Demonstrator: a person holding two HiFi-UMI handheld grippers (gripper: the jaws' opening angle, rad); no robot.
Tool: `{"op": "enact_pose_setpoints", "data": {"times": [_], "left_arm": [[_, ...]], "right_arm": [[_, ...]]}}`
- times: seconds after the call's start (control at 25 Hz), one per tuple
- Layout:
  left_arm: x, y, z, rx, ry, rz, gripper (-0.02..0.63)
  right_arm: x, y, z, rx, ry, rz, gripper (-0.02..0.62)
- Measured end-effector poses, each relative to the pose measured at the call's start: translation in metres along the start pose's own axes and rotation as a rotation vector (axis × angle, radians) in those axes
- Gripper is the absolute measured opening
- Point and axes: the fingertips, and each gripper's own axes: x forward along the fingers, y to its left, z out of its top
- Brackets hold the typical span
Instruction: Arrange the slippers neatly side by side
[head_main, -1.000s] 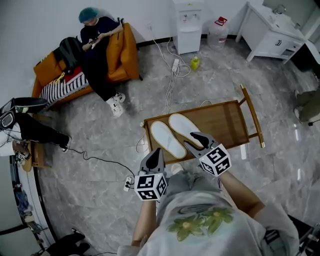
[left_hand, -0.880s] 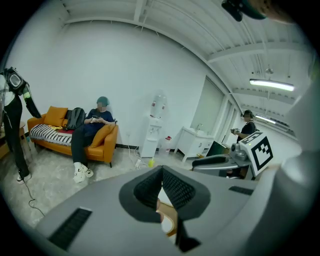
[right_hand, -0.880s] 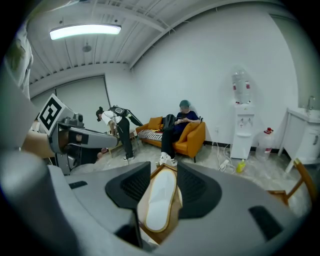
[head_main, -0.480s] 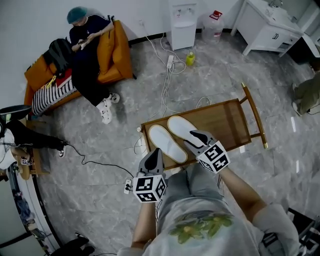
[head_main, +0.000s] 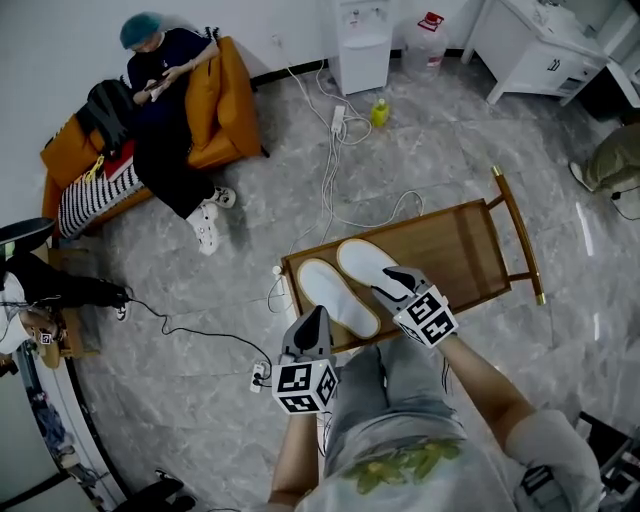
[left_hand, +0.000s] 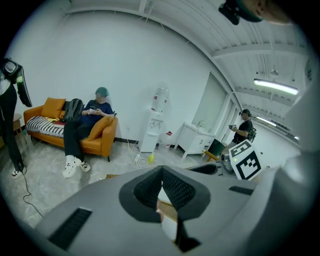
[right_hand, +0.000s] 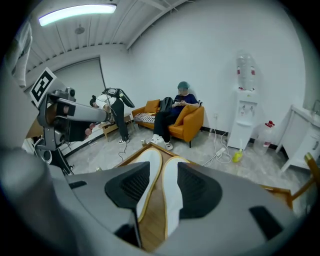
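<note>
Two white slippers lie close together, soles down, on the left half of a low wooden table (head_main: 455, 245). Both point away and to the left: the left slipper (head_main: 337, 296) and the right slipper (head_main: 366, 263). My right gripper (head_main: 388, 275) hovers over the heel end of the right slipper. Its jaws stand open with nothing pressed between them, and in the right gripper view (right_hand: 163, 169) both slippers (right_hand: 149, 161) (right_hand: 169, 192) show through the gap. My left gripper (head_main: 316, 314) hangs just off the table's near edge by the left slipper's heel. Its pads meet at the tip (left_hand: 161, 172), holding nothing.
A raised rail (head_main: 520, 235) ends the table on the right. Cables (head_main: 335, 150) and a power strip (head_main: 262, 375) trail over the marble floor to the left. A person sits on an orange sofa (head_main: 225, 110) at the back left. A water dispenser (head_main: 358, 45) and white cabinet (head_main: 545, 50) stand along the far wall.
The head view has drifted, so the room sits slightly shifted. Both slippers lie as before. The left gripper has eased back a little from the table edge; the right stays over the heel.
</note>
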Motion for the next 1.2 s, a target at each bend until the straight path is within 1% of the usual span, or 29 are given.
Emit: {"op": "enact_pose_setpoints", "data": {"times": [0.16, 0.36, 0.64, 0.72, 0.8, 0.96, 1.08, 1.2], "left_arm": [[0.006, 0.005, -0.009, 0.006, 0.022, 0.001, 0.015], [0.013, 0.01, -0.017, 0.008, 0.038, 0.011, 0.015], [0.022, 0.017, -0.028, -0.005, 0.059, 0.011, 0.015], [0.022, 0.017, -0.033, -0.009, 0.063, 0.01, 0.015], [0.021, 0.014, -0.036, -0.011, 0.063, 0.008, 0.015], [0.018, 0.012, -0.04, -0.016, 0.064, 0.002, 0.015], [0.017, 0.015, -0.04, -0.015, 0.068, 0.004, 0.015], [0.018, 0.018, -0.04, -0.013, 0.07, 0.007, 0.015]], "right_arm": [[0.016, -0.014, -0.012, 0.005, 0.029, -0.02, 0.167], [0.037, -0.015, -0.032, -0.043, 0.088, -0.014, 0.17], [0.062, -0.022, -0.055, -0.067, 0.155, -0.025, 0.17], [0.067, -0.024, -0.062, -0.064, 0.177, -0.024, 0.143], [0.069, -0.026, -0.068, -0.055, 0.188, -0.025, 0.129], [0.069, -0.028, -0.071, -0.031, 0.186, -0.039, 0.054], [0.069, -0.03, -0.072, 0.011, 0.187, -0.05, 0.035], [0.07, -0.033, -0.072, 0.068, 0.18, -0.061, 0.031]]}}
